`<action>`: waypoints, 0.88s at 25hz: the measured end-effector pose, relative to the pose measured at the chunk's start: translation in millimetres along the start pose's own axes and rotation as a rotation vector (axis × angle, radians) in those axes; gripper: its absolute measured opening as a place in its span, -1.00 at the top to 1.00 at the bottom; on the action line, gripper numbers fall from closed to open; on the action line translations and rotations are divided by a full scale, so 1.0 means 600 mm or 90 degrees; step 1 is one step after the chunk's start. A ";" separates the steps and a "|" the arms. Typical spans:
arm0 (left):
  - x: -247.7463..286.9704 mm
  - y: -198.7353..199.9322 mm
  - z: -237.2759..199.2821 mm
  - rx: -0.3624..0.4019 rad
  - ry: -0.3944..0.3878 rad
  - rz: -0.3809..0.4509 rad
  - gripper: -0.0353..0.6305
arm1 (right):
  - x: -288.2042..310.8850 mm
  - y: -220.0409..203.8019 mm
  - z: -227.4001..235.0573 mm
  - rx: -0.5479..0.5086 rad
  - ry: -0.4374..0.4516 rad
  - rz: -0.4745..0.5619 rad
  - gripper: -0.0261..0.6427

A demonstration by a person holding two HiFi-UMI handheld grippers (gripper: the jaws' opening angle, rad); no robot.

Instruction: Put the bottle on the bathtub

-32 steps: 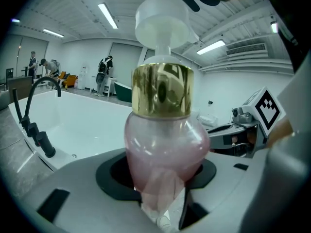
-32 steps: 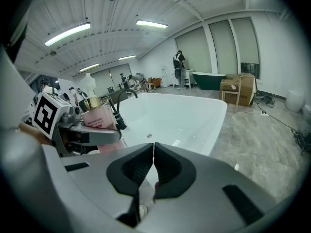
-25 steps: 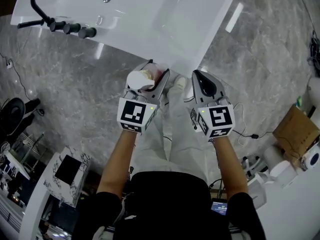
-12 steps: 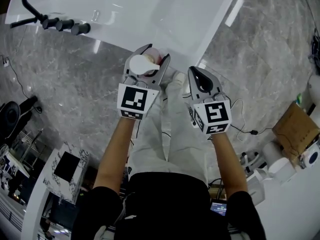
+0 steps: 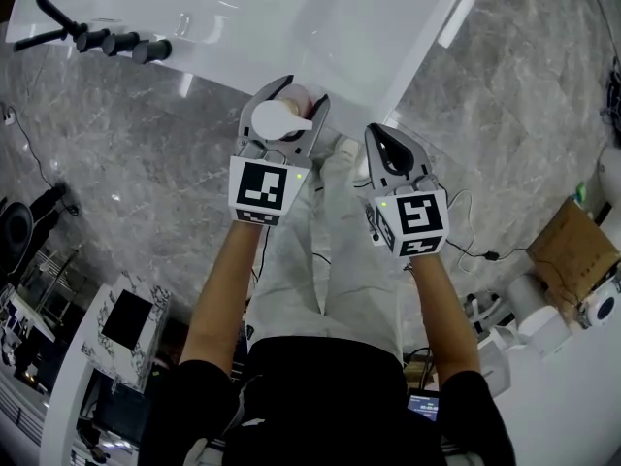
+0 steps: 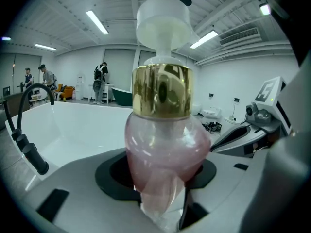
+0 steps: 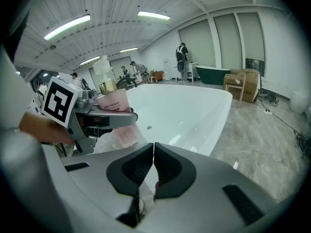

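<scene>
A pink pump bottle (image 6: 163,144) with a gold collar and white pump head (image 5: 277,119) stands upright in my left gripper (image 5: 283,100), which is shut on its body. It hangs just over the near rim of the white bathtub (image 5: 320,27). The right gripper view shows the bottle (image 7: 115,111) held out beside the tub (image 7: 184,110). My right gripper (image 5: 380,136) is shut with nothing in it, its jaws pressed together, just right of the left one and short of the tub's rim.
Black taps and a hose (image 5: 97,39) sit on the tub's left ledge. Grey marble floor (image 5: 126,173) surrounds the tub. A cardboard box (image 5: 572,250) and white items lie at the right, a cable (image 5: 475,250) on the floor. People stand far off (image 6: 101,81).
My left gripper has carried the bottle forward, from over the floor to the tub's near rim. The right gripper has shifted slightly forward and stayed shut.
</scene>
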State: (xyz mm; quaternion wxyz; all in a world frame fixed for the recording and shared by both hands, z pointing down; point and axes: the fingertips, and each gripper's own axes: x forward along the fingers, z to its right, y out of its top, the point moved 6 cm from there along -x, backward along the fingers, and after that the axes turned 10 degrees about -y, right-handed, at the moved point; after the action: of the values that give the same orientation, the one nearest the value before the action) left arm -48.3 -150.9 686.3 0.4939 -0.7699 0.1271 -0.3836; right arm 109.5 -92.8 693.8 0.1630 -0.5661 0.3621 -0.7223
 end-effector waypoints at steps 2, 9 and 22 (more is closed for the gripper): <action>0.001 -0.006 0.002 0.011 0.002 -0.006 0.20 | 0.001 -0.001 0.000 -0.001 0.000 0.001 0.85; 0.005 -0.024 -0.001 0.023 0.016 -0.007 0.20 | 0.007 -0.013 0.006 0.000 -0.001 -0.006 0.85; 0.000 -0.040 0.009 0.027 0.017 -0.005 0.19 | 0.018 -0.029 0.008 -0.002 0.004 -0.020 0.85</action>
State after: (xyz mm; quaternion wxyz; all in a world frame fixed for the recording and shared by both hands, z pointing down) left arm -49.1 -136.0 705.6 0.5068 -0.7545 0.1226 -0.3986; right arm 113.8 -89.3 714.3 0.1497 -0.5697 0.3546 -0.7261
